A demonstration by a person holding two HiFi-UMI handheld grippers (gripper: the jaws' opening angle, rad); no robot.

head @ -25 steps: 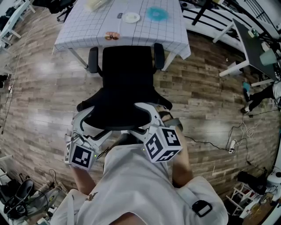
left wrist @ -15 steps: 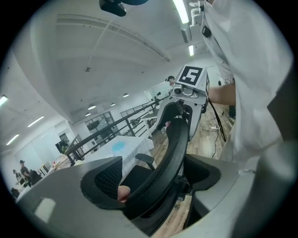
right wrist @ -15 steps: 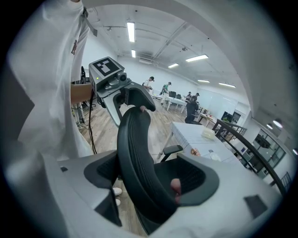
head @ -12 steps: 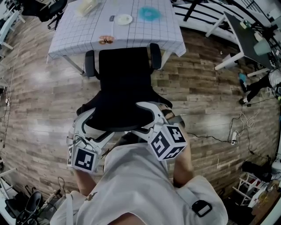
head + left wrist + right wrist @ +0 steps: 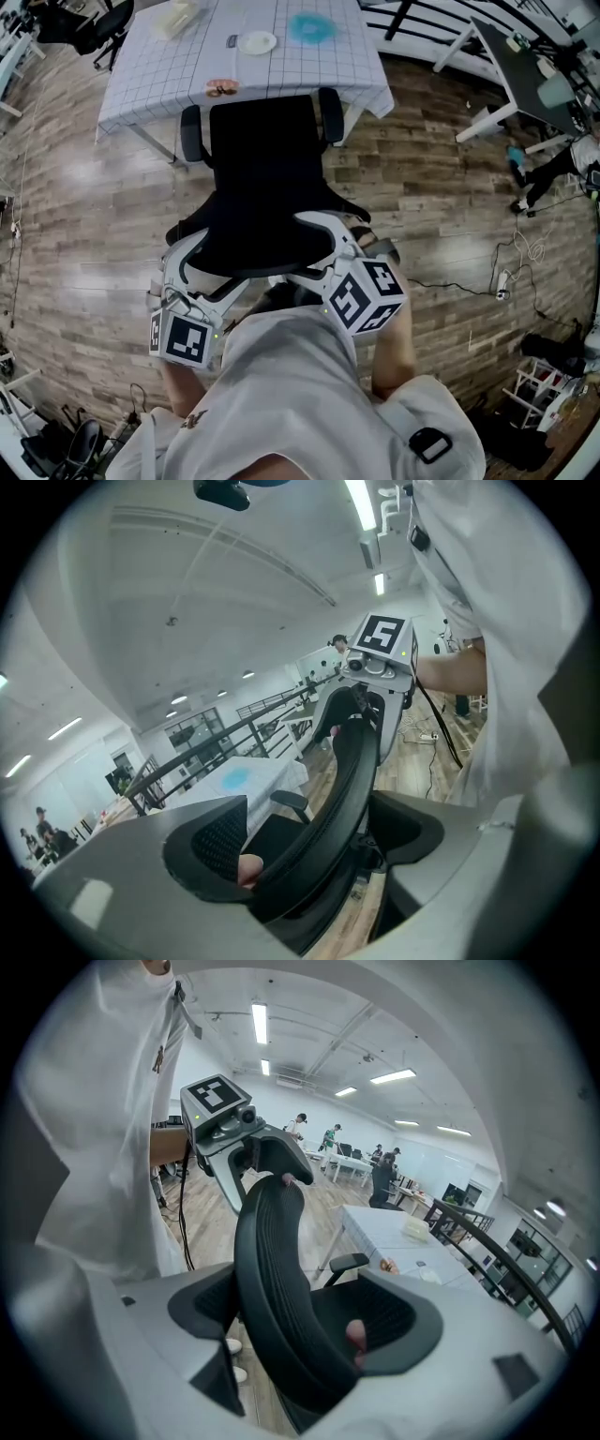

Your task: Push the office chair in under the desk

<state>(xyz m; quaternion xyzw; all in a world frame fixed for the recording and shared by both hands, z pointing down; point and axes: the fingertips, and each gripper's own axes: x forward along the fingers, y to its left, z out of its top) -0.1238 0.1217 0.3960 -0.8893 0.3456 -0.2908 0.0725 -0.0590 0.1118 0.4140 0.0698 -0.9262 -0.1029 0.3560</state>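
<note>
Gripping the backrest [image 5: 258,248] of a black office chair [image 5: 267,169], a person stood behind it and looked steeply down. The left gripper [image 5: 309,841] and the right gripper [image 5: 298,1318] each had their jaws clamped on the backrest's top rim, one at either end. Compared with a second earlier, the chair had rolled forward: the front of its seat now met the edge of the desk [image 5: 141,84], which was draped in a checked cloth. The push seemed under way, with most of the seat still outside. Both armrests [image 5: 190,133] stood level with the desk's edge and might catch it if too high. A desk leg [image 5: 150,142] stood just left of the chair. Bare wooden floor [image 5: 84,225] lay open on both sides, and a cable [image 5: 450,289] trailed well apart to the right.
</note>
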